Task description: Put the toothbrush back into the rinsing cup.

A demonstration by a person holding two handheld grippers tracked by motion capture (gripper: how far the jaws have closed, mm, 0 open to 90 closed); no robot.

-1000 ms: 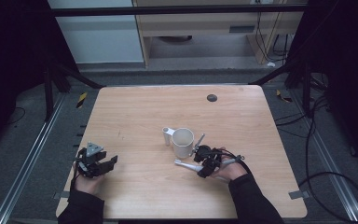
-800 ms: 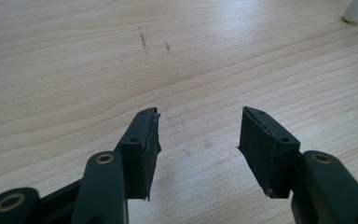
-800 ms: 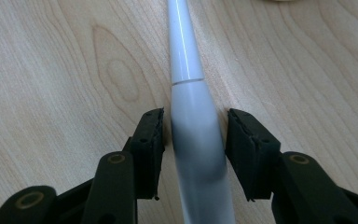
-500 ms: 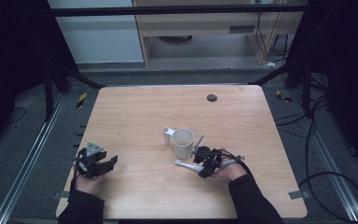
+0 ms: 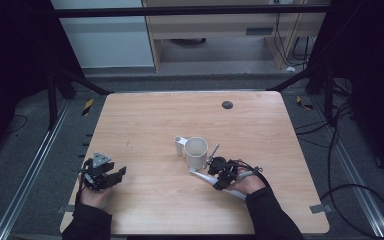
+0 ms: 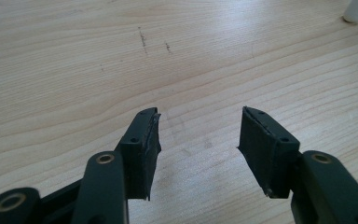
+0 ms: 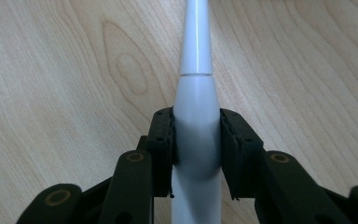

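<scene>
A white mug (image 5: 196,151) with its handle to the left stands upright at the table's middle. Just right of it and nearer the front, a white tapered stick (image 5: 197,174), shaped like an electric toothbrush body, lies on the wood. My right gripper (image 5: 211,172) has just been closing its jaws on this stick. In the right gripper view both pads press its thick part (image 7: 196,140), and the thin end points away from my right gripper (image 7: 196,116). My left gripper (image 5: 117,174) rests at the front left, open (image 6: 198,116), with bare wood between its fingers.
A small dark round hole (image 5: 227,104) sits near the table's far edge. The wooden table (image 5: 145,125) has bare room on its left and far halves. The mug's white base (image 6: 356,11) shows at the top right of the left gripper view.
</scene>
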